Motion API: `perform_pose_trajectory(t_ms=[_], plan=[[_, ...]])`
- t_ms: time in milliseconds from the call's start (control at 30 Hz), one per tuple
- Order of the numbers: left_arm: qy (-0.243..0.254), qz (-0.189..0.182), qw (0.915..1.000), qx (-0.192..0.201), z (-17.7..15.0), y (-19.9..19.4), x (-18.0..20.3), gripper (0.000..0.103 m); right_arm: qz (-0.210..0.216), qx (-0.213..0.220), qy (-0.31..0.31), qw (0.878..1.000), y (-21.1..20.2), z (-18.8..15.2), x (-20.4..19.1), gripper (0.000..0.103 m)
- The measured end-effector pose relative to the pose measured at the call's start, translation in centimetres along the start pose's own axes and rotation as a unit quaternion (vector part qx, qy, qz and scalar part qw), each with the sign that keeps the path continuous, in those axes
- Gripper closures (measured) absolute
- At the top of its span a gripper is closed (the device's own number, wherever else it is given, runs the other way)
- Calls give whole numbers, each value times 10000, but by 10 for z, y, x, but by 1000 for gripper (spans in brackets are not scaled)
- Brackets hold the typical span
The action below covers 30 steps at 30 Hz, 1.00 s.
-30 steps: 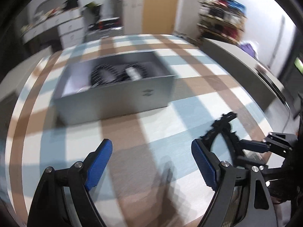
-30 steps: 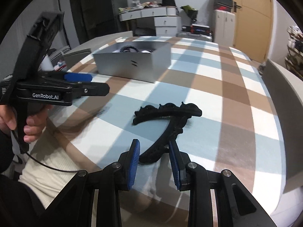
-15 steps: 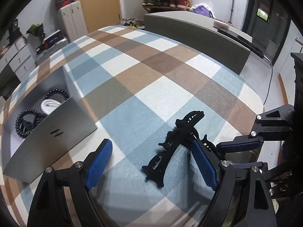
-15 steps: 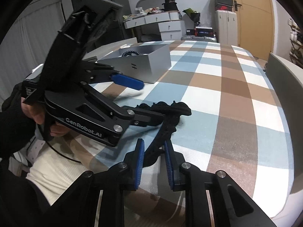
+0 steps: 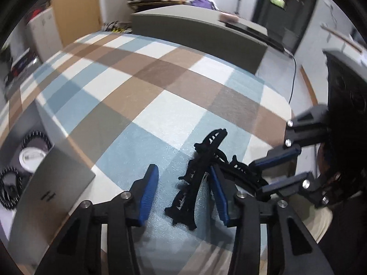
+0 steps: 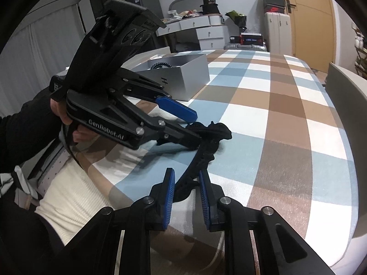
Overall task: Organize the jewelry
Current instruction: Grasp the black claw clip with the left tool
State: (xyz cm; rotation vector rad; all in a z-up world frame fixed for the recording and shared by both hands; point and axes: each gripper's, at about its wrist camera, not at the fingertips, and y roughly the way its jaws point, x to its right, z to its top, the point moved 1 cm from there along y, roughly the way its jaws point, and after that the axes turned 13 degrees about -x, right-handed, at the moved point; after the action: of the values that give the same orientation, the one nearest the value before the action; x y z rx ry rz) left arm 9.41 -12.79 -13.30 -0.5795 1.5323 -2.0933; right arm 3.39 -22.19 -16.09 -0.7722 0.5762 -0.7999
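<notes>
A black T-shaped jewelry stand [image 5: 197, 178] lies flat on the checked tablecloth [image 5: 160, 87]. My right gripper [image 6: 187, 196] is shut on one end of the stand [image 6: 201, 153]. My left gripper [image 5: 183, 194] is open, its blue fingers [image 5: 149, 190] on either side of the stand's other arm; it shows from the side in the right wrist view [image 6: 181, 123]. A grey box [image 5: 52, 188] at the left holds black bead bracelets [image 5: 9, 188] and a white round item [image 5: 32, 158].
The grey box also shows in the right wrist view [image 6: 183, 78], far left on the table. A grey padded bench [image 5: 201, 36] runs along the table's far side. The table's near edge is right below both grippers.
My left gripper has swung right, away from the box, and come down around the stand, its fingers narrowing. My right gripper has kept its hold on the stand.
</notes>
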Motion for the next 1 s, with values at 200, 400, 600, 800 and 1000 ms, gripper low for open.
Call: perform_pose_trajectory(t_ms=[200,400,600,800,1000], plan=[[228,215,9995,-90,-1,0,11,87,-22,-34,43,10000,1,2,1,82],[-173,549,9983,-79,-7,-1,7,88,-132,-66,145,9998,4,6,1,78],[-1113,1055,9870,482,-27,-26,-12,88,-387,-15,255,9989,10,15,-3,58],[-1894,1343,9686,887,-52,-55,-27,88,-913,-81,49,9958,19,22,-16,75],[-2819,1395,9423,1147,-78,-76,-45,88,-1047,-95,-15,9945,24,26,-20,89]])
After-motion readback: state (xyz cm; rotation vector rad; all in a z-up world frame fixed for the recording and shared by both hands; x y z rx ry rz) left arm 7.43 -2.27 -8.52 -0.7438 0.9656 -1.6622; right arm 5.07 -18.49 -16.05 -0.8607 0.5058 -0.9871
